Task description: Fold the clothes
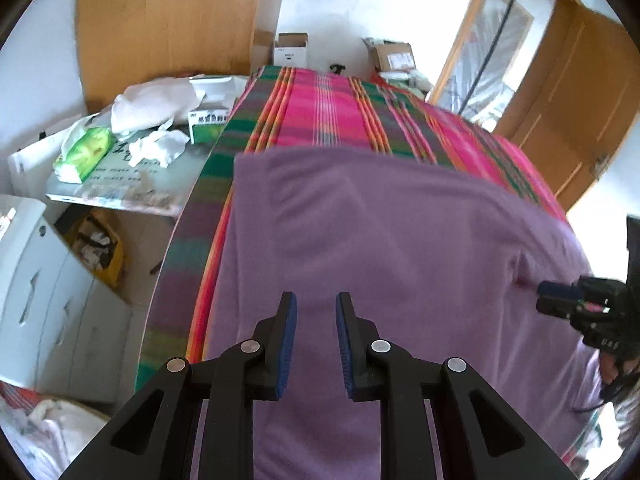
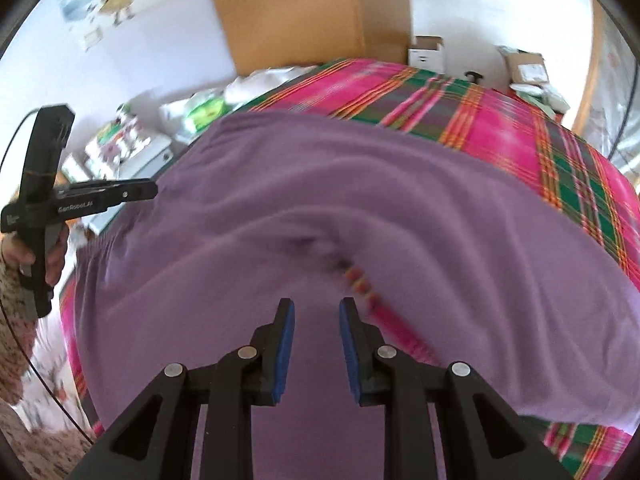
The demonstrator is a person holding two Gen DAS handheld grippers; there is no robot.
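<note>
**Now: purple garment spread on the bed**

I see the purple garment (image 1: 380, 240) across the plaid bed (image 1: 328, 112), mid-frame. My left gripper (image 1: 316, 308) and right gripper (image 2: 316, 312) hover spread, empty. Folding stage unclear; any pinch needs an edge.

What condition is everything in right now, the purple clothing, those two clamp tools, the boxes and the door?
Purple garment: spread on the plaid bedsheet, wrinkled, not yet folded.
Left gripper: open, holding nothing.
Right gripper: open, holding nothing.
White box: flaps open.
Wooden door: open.
Tissue pack: opened, tissue poking out.
</note>
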